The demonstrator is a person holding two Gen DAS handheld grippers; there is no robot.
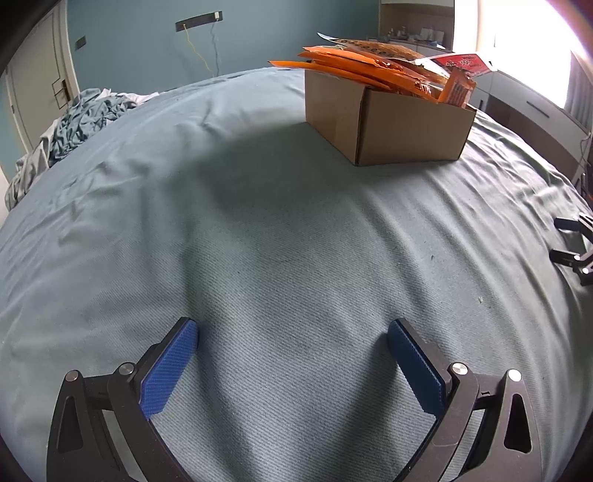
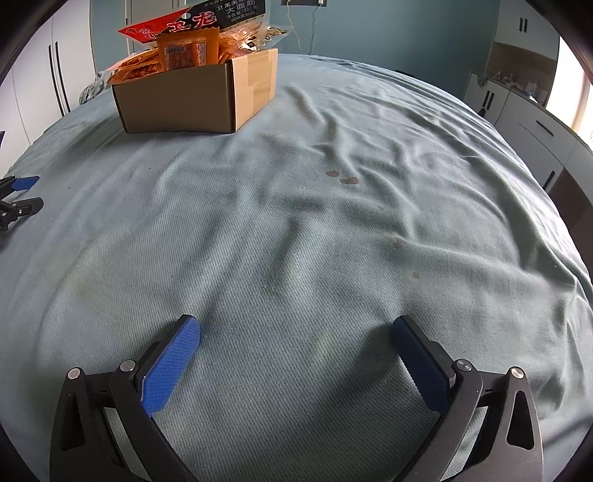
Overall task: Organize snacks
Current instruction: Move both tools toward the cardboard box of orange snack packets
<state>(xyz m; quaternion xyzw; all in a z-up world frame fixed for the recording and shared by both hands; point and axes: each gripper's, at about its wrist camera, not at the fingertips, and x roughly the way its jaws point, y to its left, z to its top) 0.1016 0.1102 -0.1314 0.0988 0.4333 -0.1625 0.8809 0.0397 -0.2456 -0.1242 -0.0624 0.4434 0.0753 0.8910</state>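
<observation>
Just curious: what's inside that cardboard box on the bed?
Orange snack packets and a red one stick out above the cardboard box. Whatever lies deeper is hidden by its walls.

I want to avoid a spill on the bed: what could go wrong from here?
The snack packets are heaped above the rim of the cardboard box, so a nudge might tip some out. The box sits on a soft, wrinkled bedsheet and may slide or tilt if pushed.

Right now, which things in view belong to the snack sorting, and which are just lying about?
Job: brown cardboard box; orange snack packets piled inside it; large red snack bag on top.

Lying about: crumpled blue-grey bedding heap; small reddish-brown stains on the sheet.
</observation>
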